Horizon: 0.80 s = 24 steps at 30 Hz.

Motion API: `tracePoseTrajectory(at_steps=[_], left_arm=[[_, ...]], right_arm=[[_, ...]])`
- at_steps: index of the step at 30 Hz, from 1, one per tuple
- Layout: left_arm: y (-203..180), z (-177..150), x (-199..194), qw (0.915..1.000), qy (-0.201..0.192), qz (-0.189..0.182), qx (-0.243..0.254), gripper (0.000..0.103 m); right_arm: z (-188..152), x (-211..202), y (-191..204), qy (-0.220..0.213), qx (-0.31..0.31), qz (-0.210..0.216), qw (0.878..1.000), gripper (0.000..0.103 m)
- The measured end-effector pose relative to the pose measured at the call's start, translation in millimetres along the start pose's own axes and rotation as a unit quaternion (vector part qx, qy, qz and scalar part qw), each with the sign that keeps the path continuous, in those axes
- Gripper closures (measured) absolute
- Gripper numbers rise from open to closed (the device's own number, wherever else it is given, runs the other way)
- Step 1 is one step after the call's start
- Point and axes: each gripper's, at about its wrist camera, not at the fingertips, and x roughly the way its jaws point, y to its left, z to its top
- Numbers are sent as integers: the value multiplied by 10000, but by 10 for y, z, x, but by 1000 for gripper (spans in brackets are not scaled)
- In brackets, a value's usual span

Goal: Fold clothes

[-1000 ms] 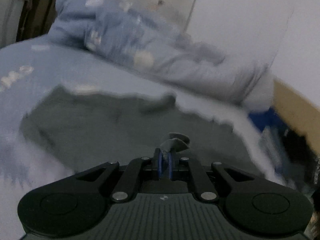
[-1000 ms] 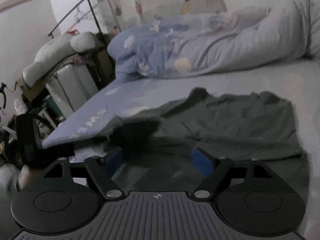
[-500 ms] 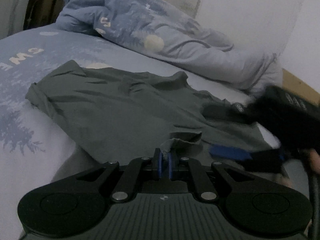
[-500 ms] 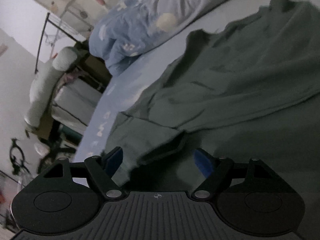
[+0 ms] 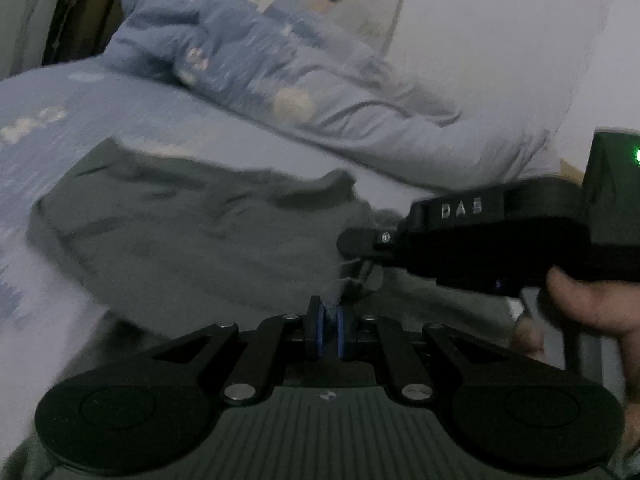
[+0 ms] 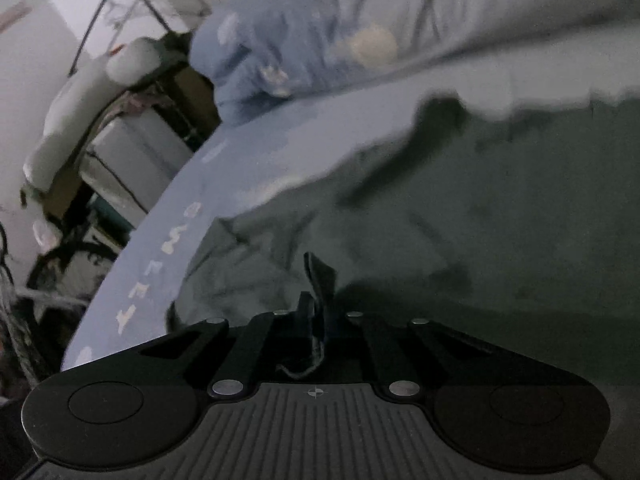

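Note:
A dark grey-green T-shirt lies spread on the bed; it also shows in the right wrist view. My left gripper is shut on the shirt's near edge, cloth pinched between its blue pads. My right gripper is shut on a fold of the same shirt's edge. In the left wrist view the right gripper's black body sits just right of the left one, held by a hand, its tip on the cloth.
A crumpled blue patterned duvet lies along the far side of the bed by the wall. The bed sheet is light blue with letters. Left of the bed stand a metal rack and boxes.
My right gripper was open above the shirt and has closed on its edge. It moved in beside my left gripper, which has stayed shut on the cloth.

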Motion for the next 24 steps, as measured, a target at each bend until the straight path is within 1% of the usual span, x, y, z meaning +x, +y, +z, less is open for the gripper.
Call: tracePoseTrajectory(at_steps=[5, 7, 9, 14, 18, 21, 24], left_arm=[[-446, 154, 191, 9990, -304, -297, -121, 94], [-638, 176, 262, 9984, -348, -448, -83, 94], [-836, 152, 383, 9978, -286, -593, -89, 94], [-1326, 26, 717, 9966, -88, -821, 19, 94], [-1663, -135, 915, 9951, 60, -929, 347, 94], [-1815, -234, 1063, 9946, 168, -851, 564, 94], [-1858, -329, 1237, 9942, 349, -769, 667, 94]], right_arm=[[447, -338, -131, -262, -433, -250, 9984, 99], [608, -493, -216, -364, -552, -371, 9971, 99], [705, -603, -341, -410, -642, -525, 9957, 99], [752, -795, -763, -402, -683, -923, 9926, 99], [754, -822, -1014, -412, -615, -1111, 9911, 99], [756, -843, -1202, -419, -563, -1252, 9897, 99], [757, -864, -1390, -426, -511, -1392, 9880, 99]])
